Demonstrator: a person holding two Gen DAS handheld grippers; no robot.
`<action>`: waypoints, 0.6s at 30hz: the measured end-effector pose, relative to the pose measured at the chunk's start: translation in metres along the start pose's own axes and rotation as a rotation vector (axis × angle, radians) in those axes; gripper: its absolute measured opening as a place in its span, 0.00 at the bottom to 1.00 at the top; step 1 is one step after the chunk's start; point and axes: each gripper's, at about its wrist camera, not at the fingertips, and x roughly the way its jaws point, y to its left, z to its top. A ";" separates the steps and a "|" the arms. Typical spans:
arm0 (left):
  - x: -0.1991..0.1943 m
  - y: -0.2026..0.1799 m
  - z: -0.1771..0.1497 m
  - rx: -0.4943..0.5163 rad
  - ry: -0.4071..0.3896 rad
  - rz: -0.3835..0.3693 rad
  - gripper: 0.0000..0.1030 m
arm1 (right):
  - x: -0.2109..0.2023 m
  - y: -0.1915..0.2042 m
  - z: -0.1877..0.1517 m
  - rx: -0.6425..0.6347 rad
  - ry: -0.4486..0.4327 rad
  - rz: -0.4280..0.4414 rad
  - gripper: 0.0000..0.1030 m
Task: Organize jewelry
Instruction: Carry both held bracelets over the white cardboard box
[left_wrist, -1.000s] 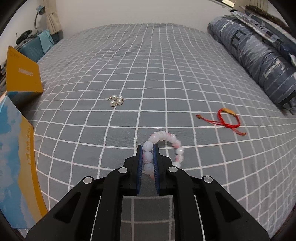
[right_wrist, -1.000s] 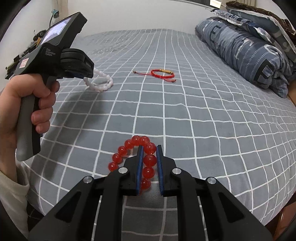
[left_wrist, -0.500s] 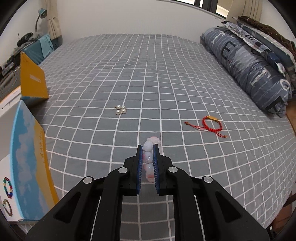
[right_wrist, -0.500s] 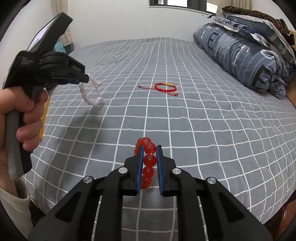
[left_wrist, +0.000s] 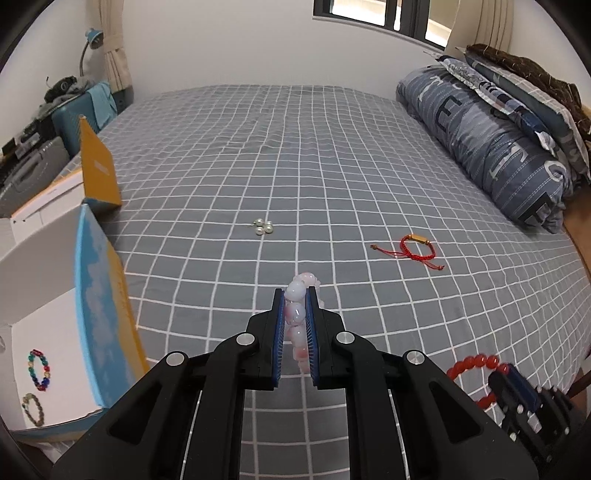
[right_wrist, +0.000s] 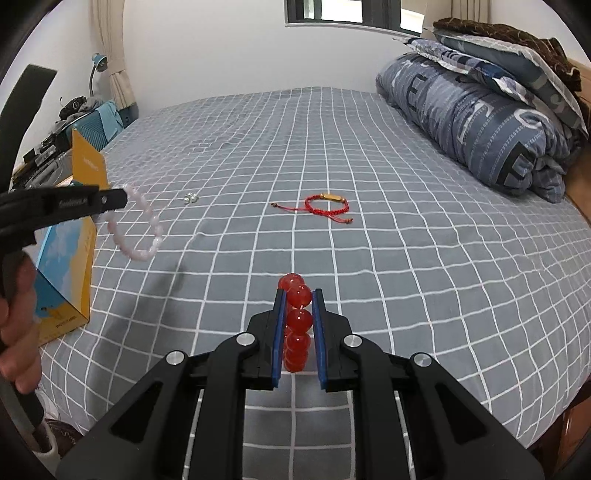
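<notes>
the bed (left_wrist: 295, 155) carries the open box (left_wrist: 48, 332) at its left edge, with two bead bracelets already lying inside. to do this step well, carry both loads clear over the box wall before letting go, one at a time. both grippers angle downward above the sheet. the left gripper (left_wrist: 295, 314) is clamped tight on the pale pink bracelet (right_wrist: 138, 230), which dangles free; the right gripper (right_wrist: 298, 321) is closed on the red bead bracelet (right_wrist: 297, 325).

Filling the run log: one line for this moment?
left gripper: shut on pink bracelet | right gripper: shut on red bead bracelet | both clear of bed
</notes>
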 end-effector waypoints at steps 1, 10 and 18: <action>-0.002 0.002 -0.001 0.001 -0.001 0.003 0.10 | 0.000 0.001 0.002 0.001 -0.001 0.000 0.13; -0.019 0.026 -0.003 -0.017 -0.008 0.026 0.10 | 0.008 0.007 0.021 0.025 0.016 0.010 0.13; -0.036 0.061 0.000 -0.075 -0.009 0.064 0.10 | 0.009 0.033 0.050 -0.010 0.011 0.006 0.13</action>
